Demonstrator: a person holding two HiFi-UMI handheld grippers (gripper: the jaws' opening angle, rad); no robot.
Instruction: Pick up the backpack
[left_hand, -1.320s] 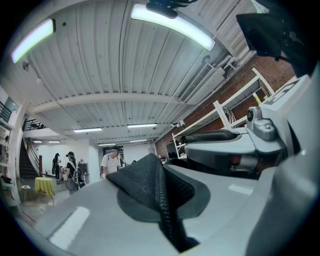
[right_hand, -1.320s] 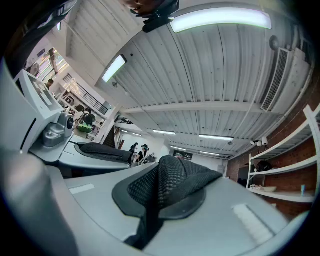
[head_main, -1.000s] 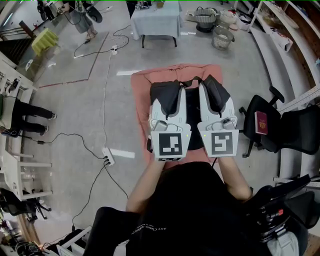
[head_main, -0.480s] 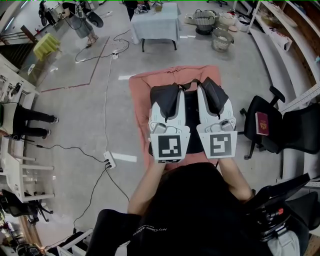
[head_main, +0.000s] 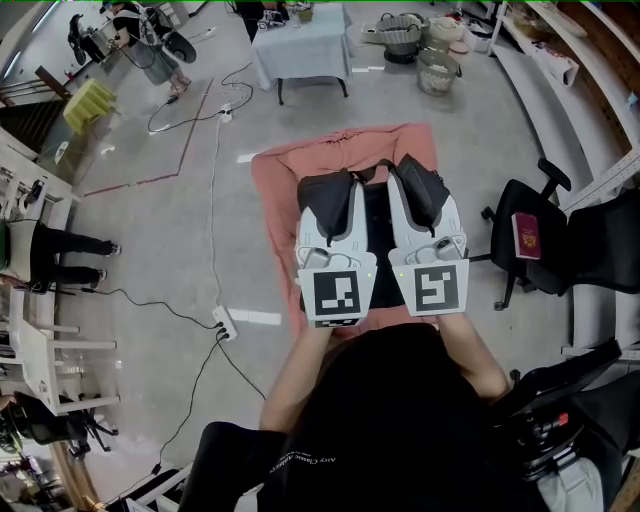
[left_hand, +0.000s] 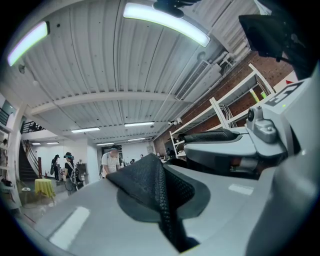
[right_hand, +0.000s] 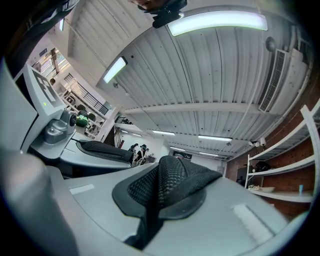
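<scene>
**Backpack on the floor, both claws empty**

The black backpack (head_main: 377, 235) lies on a pink mat (head_main: 275, 200), mostly hidden beneath the grippers. It looks soft and floppy, probably light, so the strap at its far end seems the surest hold. The left gripper (head_main: 330, 192) and right gripper (head_main: 420, 182) are held side by side, roughly level, with jaws closed on nothing.

Grey concrete floor (head_main: 150, 240). Spread flat in the middle, a salmon-pink mat (head_main: 275, 200), bearing a black backpack (head_main: 380, 235), mostly covered from above. Left of the mat, a white power strip (head_main: 222, 322) with black cables trailing off, just beside a strip of white tape (head_main: 255, 318). Further off, a cloth-draped table (head_main: 300, 45) and wire baskets (head_main: 437, 70). Right, a black office chair (head_main: 560, 255).
</scene>
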